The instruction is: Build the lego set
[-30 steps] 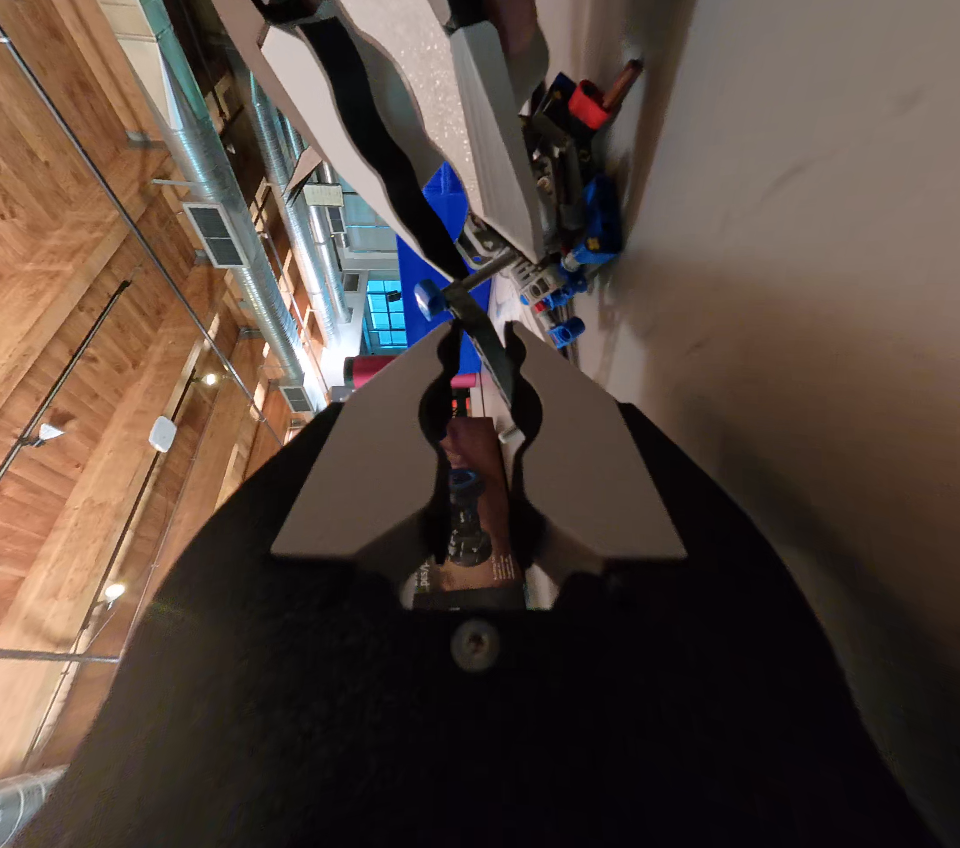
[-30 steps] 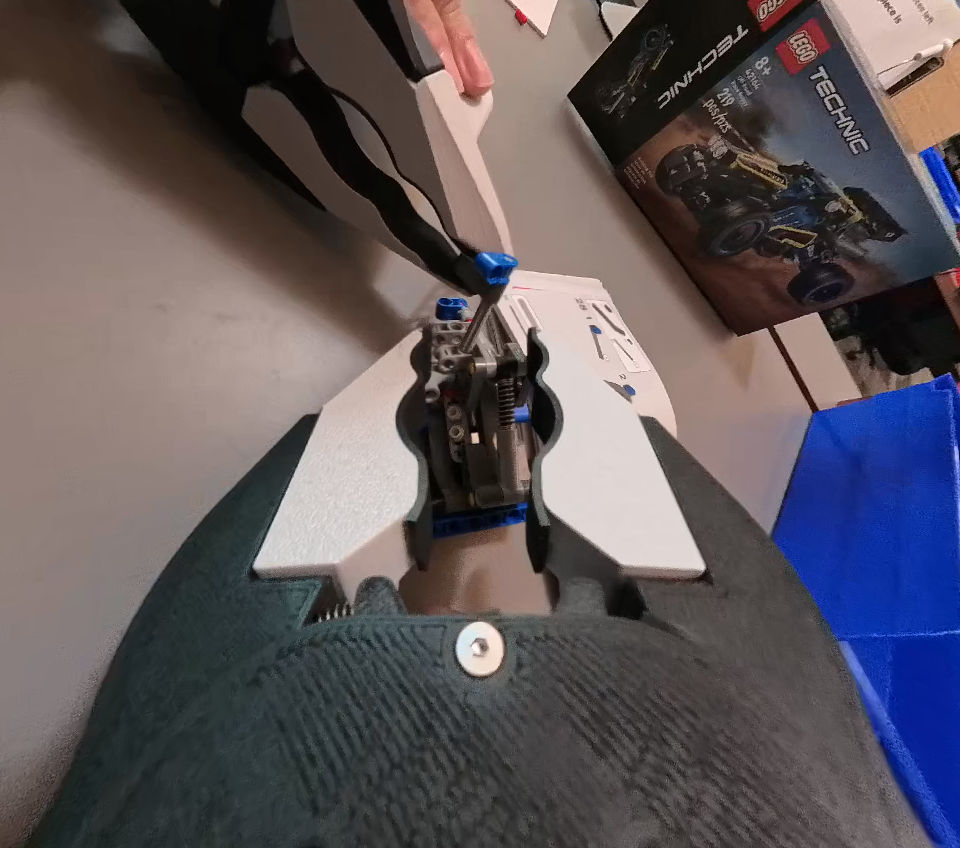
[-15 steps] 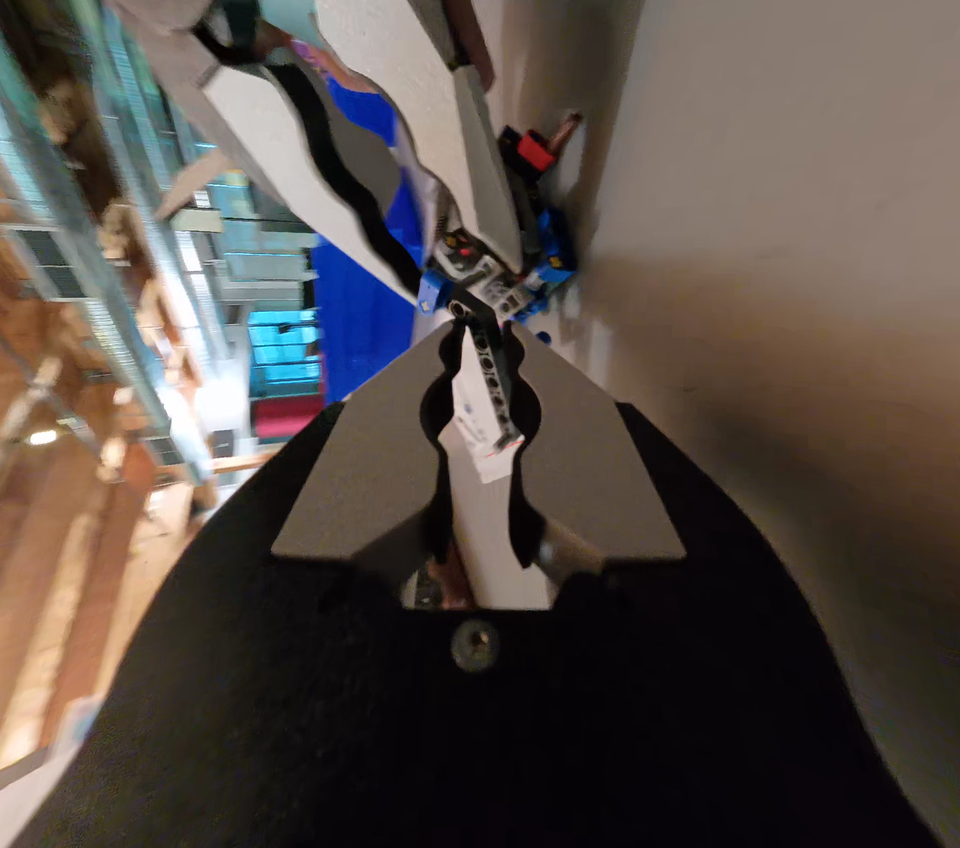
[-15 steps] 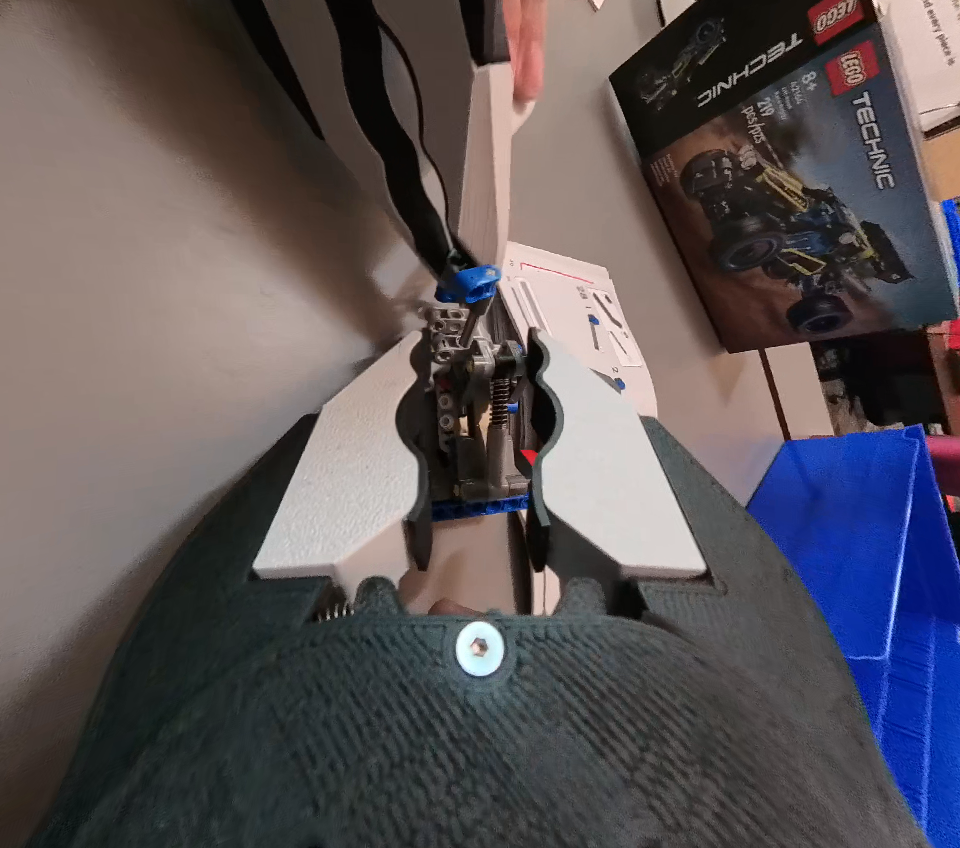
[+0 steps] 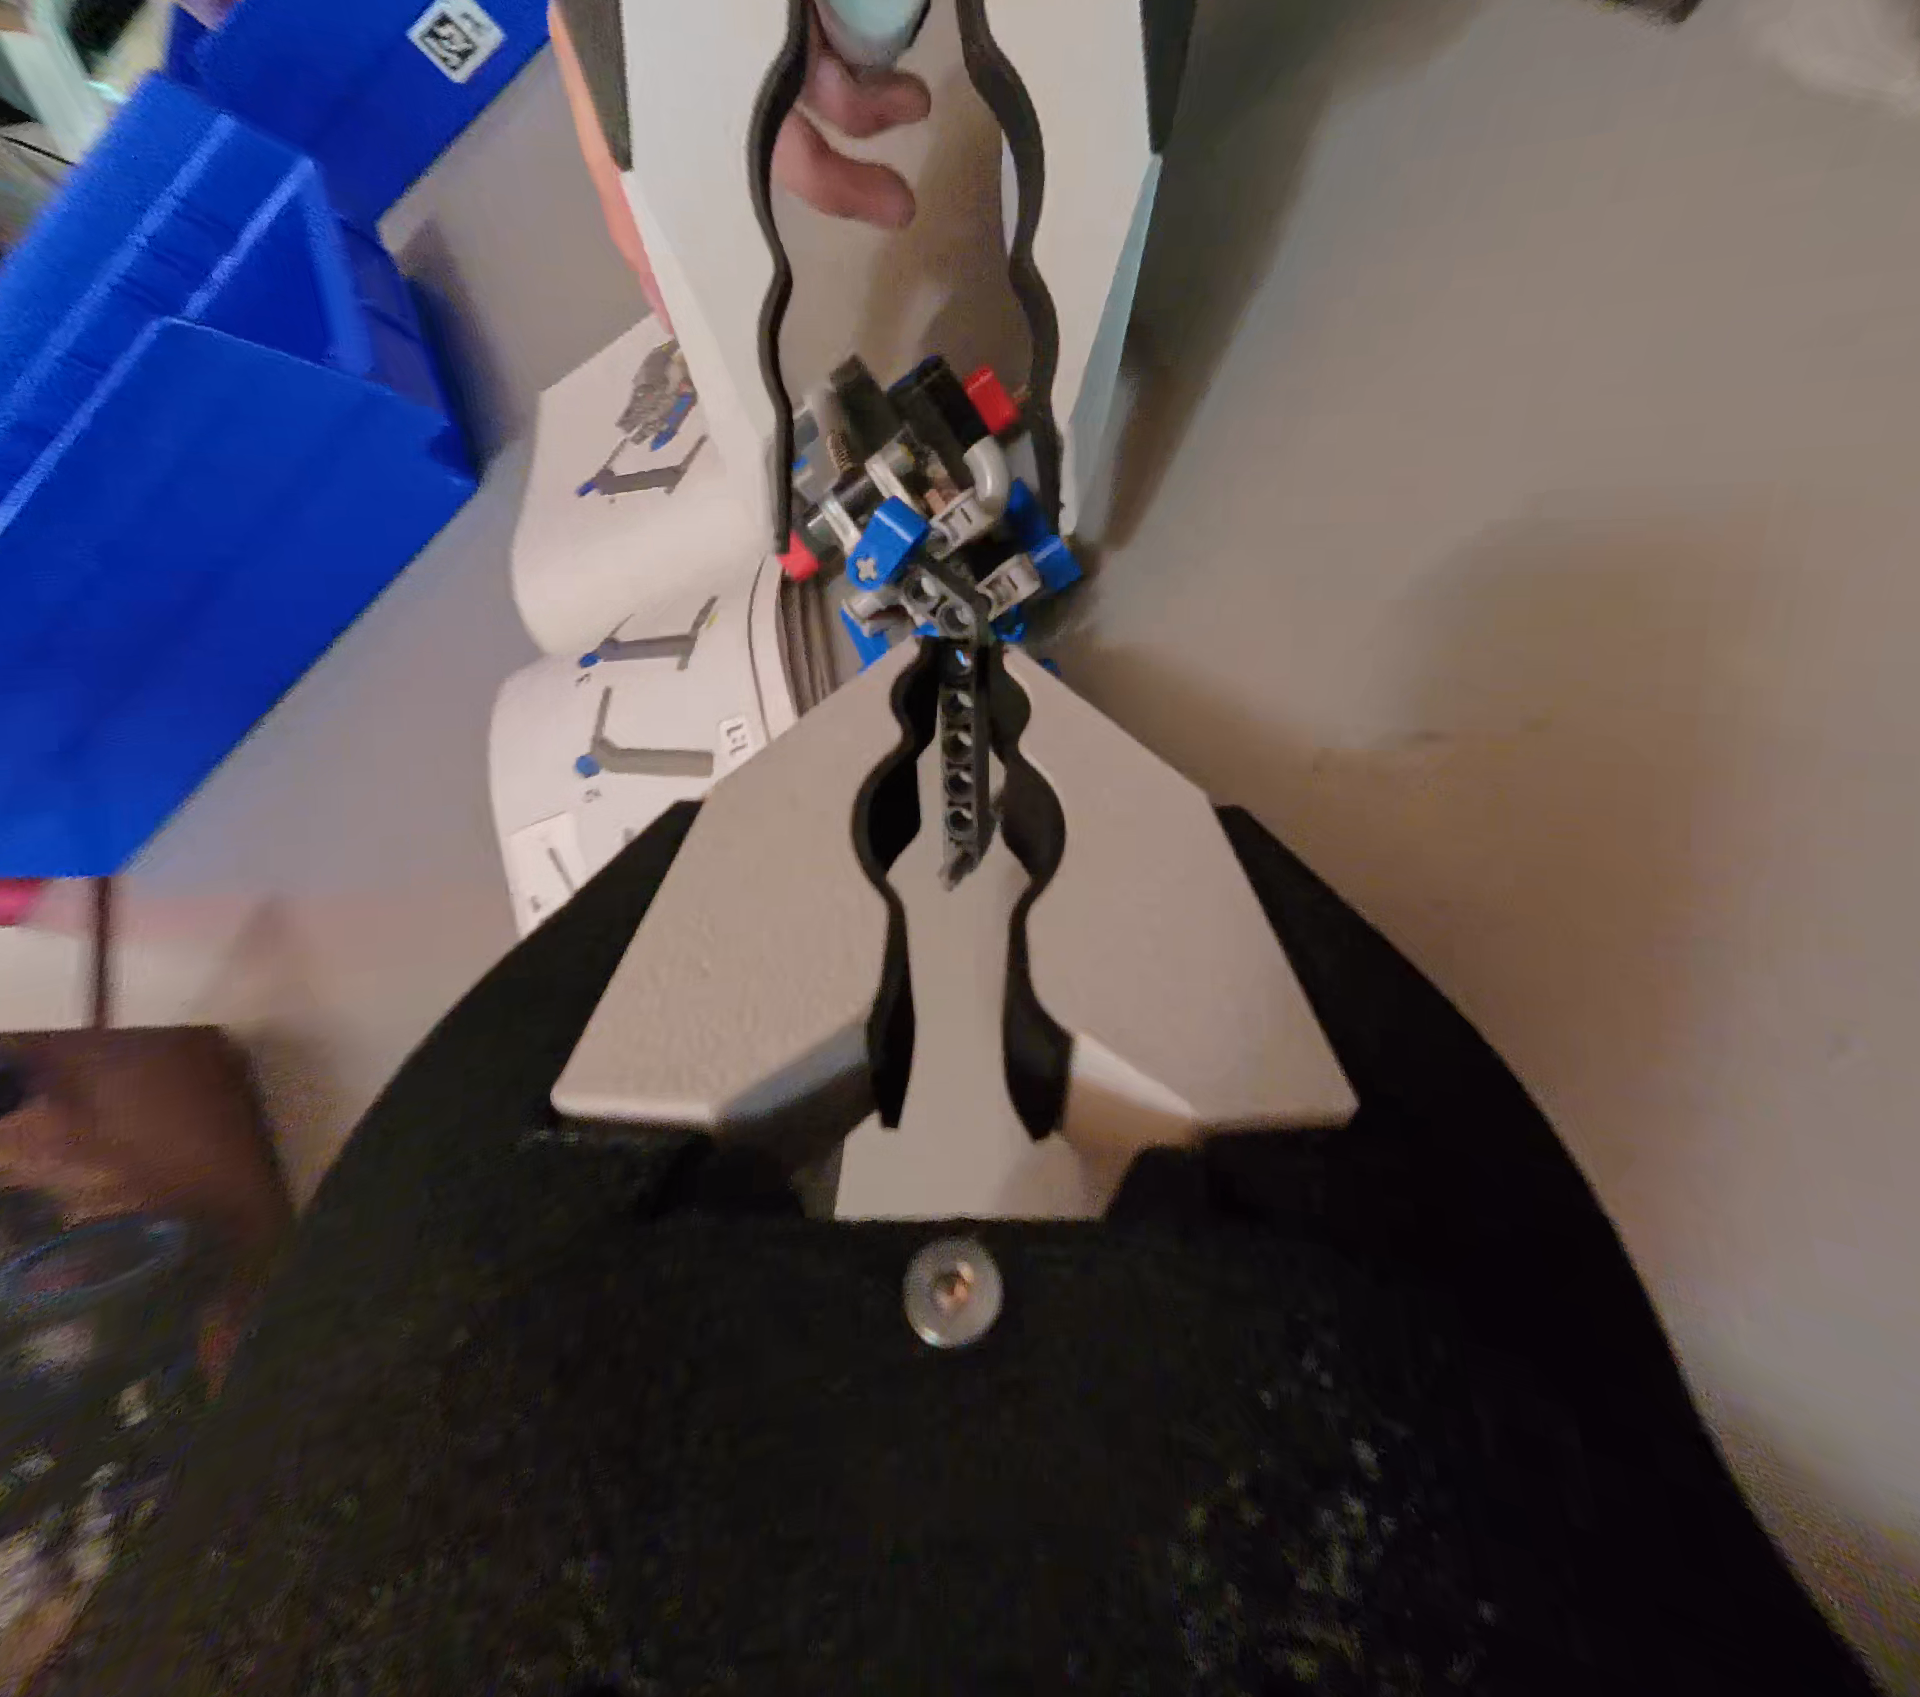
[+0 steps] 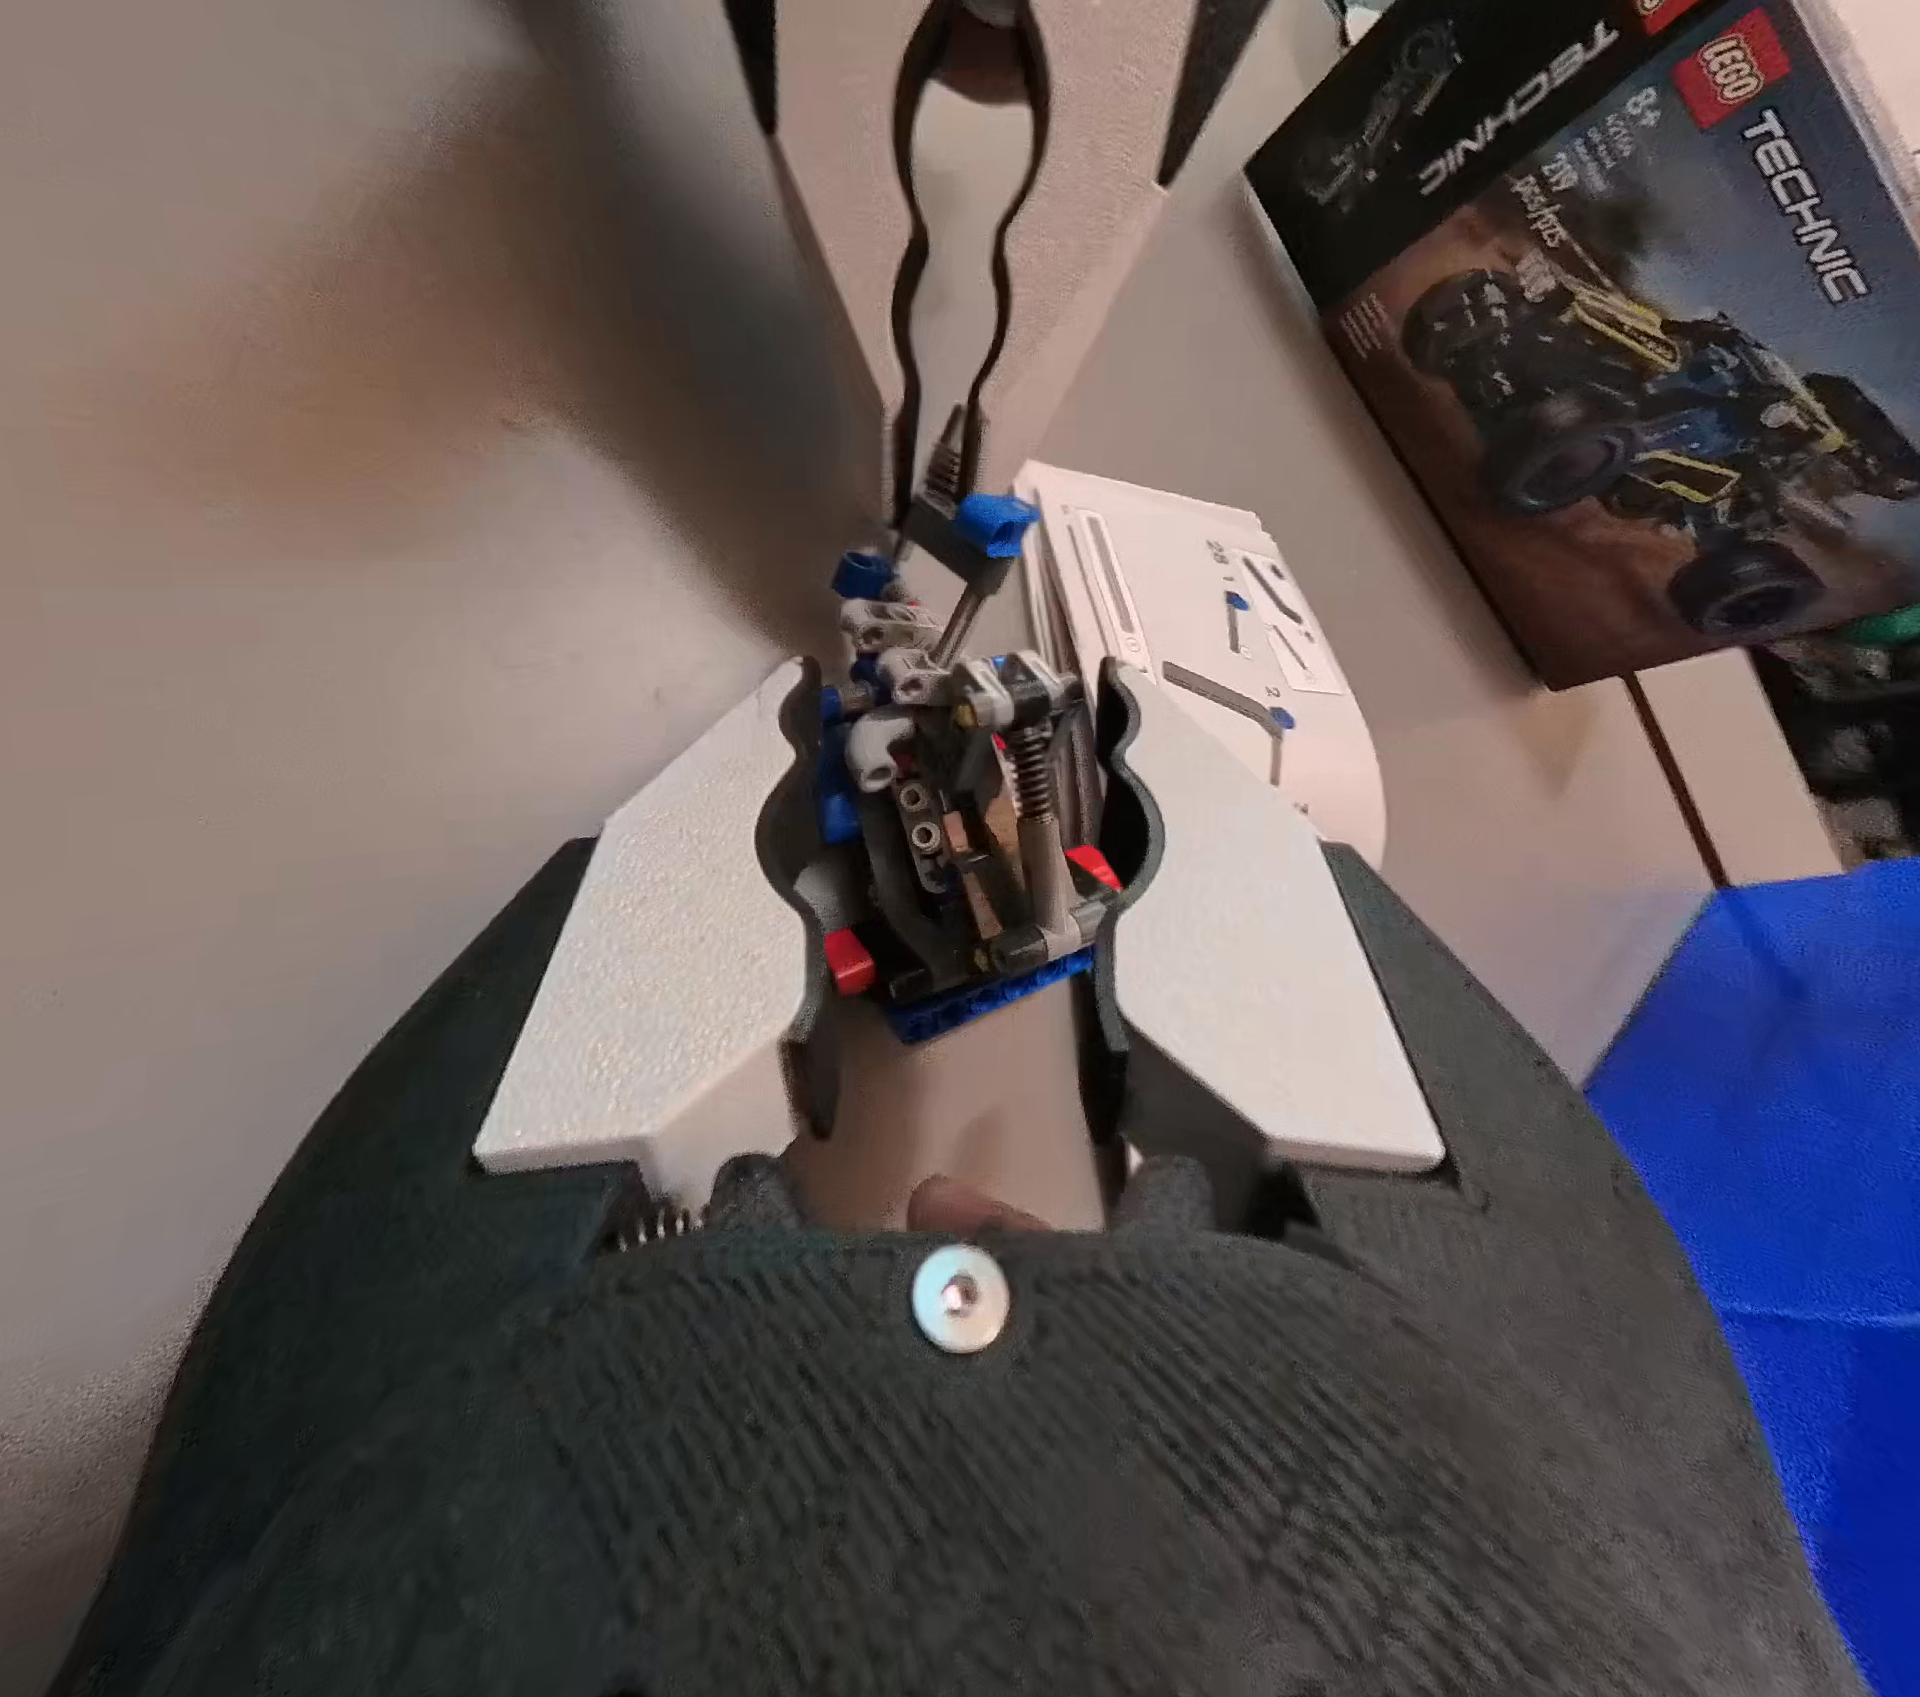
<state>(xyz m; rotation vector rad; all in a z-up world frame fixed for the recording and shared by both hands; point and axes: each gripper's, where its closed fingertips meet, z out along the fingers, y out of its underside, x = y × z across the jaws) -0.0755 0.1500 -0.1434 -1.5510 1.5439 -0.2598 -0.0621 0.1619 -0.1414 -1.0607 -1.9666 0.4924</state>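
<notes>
two handheld grippers face each other over a grey table. the left gripper has its tongs closed on a dark grey perforated beam, whose far end meets the brick assembly. the right gripper has its tongs spread around that grey, blue and red assembly, which sits between the pads; on the right a gap shows between pad and bricks, so it does not look clamped. an open instruction booklet lies just beside, a toy box and blue bins stand farther off. judged step: joining beam to assembly, which calls for steady alignment.
</notes>
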